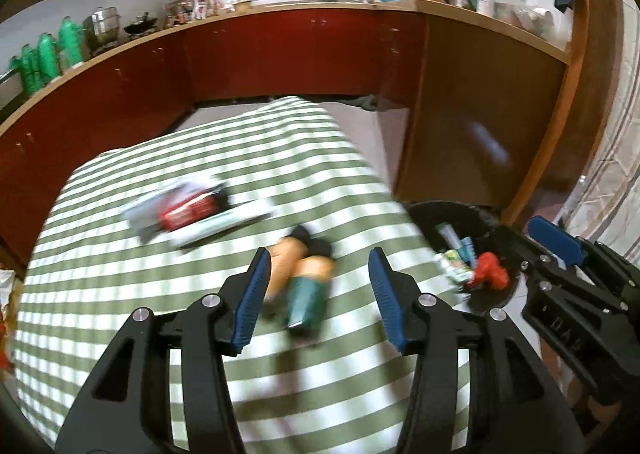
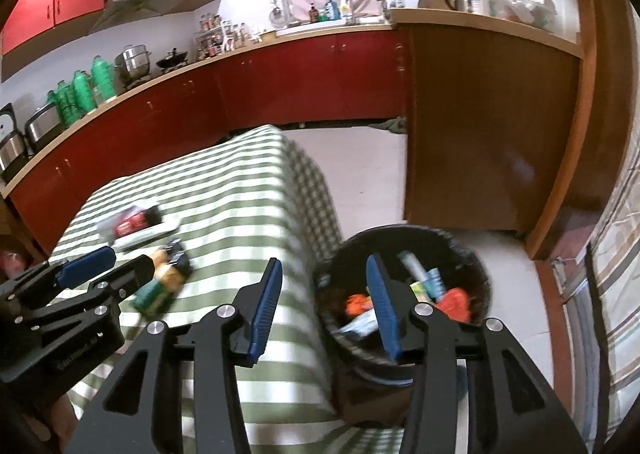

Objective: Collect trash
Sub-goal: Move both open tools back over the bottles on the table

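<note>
Bin (image 2: 404, 334) on floor beside table (image 2: 240, 190), already holds several pieces: task partly done.

Left: tubes (image 1: 304, 278) and flat packets (image 1: 192, 210) on table.

Left gripper (image 1: 318, 294) spread, empty, tubes lying just ahead between its fingers.

Right gripper (image 2: 324, 310) spread, empty, over table edge and bin.

Right view shows bin whole; left view shows only its part, but tubes closer.

Dim indoor light — motion blur, fisheye-bent edges

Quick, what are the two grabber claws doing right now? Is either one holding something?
Left gripper: open, holding nothing, over the blurry orange-and-green packet on the green-and-white striped cloth.
Right gripper: open, holding nothing, beside the round black trash bin.
</note>
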